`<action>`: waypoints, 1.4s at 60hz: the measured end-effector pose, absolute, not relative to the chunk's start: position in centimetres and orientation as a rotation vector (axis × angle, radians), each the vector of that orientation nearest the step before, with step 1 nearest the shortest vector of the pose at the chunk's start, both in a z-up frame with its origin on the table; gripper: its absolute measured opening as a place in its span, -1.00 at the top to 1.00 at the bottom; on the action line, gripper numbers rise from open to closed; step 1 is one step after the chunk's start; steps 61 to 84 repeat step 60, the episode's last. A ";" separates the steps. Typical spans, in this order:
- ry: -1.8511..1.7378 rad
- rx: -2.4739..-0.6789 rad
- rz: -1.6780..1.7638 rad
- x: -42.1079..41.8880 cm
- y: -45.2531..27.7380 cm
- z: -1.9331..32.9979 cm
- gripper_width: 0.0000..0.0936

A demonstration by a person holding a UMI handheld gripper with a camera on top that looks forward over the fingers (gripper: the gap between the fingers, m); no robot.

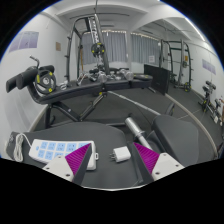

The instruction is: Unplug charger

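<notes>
Jaws are standing apart, magenta pads [82,158] flanking a small boxy white charger [121,154]; left of it, a flat white power strip [50,151] is lying.

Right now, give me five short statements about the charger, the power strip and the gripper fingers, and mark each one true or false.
1. The white charger sits between the two fingers of the gripper. True.
2. The fingers are clamped on the charger. False: the gripper is open, with a gap at each side of the charger.
3. A white power strip lies beside the left finger. True.
4. The finger pads are green. False: they are magenta.
5. A metal cylinder lies just beyond the charger. True.
</notes>
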State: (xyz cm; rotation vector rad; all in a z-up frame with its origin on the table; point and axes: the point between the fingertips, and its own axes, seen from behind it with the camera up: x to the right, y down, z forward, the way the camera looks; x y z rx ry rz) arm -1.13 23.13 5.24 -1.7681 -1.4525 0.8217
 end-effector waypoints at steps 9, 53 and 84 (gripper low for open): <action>-1.411 -1.652 0.837 3.8 21.4 12.8 -0.83; -1.394 -1.626 0.855 26.5 10.9 22.7 -0.82; -1.423 -1.594 0.873 26.9 9.6 23.3 -0.82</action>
